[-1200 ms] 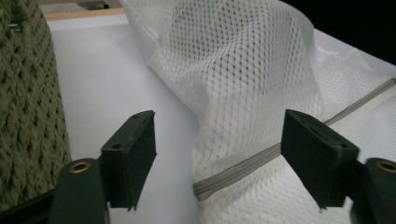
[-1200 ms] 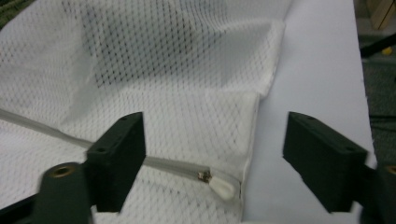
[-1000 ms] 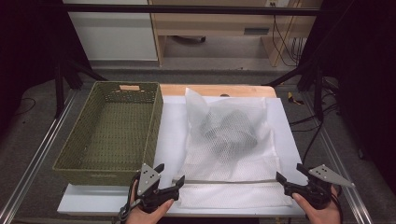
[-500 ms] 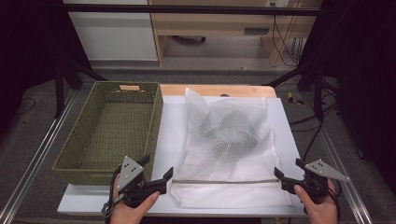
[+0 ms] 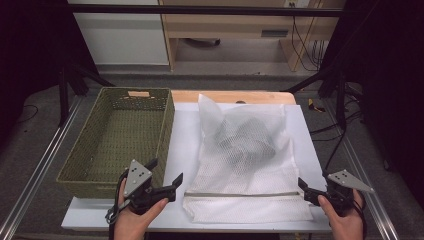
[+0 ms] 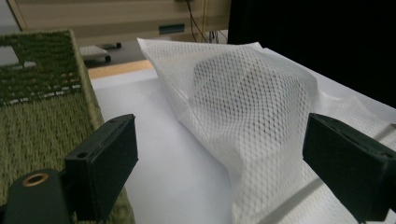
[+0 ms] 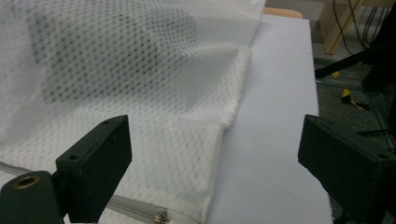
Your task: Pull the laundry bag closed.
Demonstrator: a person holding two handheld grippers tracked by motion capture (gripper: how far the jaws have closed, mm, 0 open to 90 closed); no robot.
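Right now the left hand-held gripper (image 5: 167,181) hangs just off the near left corner of the white mesh laundry bag (image 5: 245,165), its jaws spread wide with nothing between them; they have just been opening. In the left gripper view the bag (image 6: 252,107) rises ahead and to the right of those jaws, with bare white desk (image 6: 154,140) in front of them and the green woven basket (image 6: 42,102) close on their left side. The right hand-held gripper (image 5: 304,189) sits at the opposite near corner of the bag, jaws likewise wide apart and gripping nothing. From the right gripper view the bag's edge (image 7: 187,140) lies ahead between the two jaws, a little toward the left one, and the metal pull of the zip (image 7: 161,216) shows low down near that left jaw.

The bag lies flat on the desk (image 5: 305,130) between the two hand-held grippers and stretches away from them, with something dark and bundled (image 5: 245,140) showing through the mesh at its far half. Its zip band (image 5: 240,194) runs across the near end, roughly from one gripper to the other. The basket (image 5: 120,135) stands beyond the left gripper, just beside the bag's left side, and a person's hand (image 5: 135,220) holds each tool from below.
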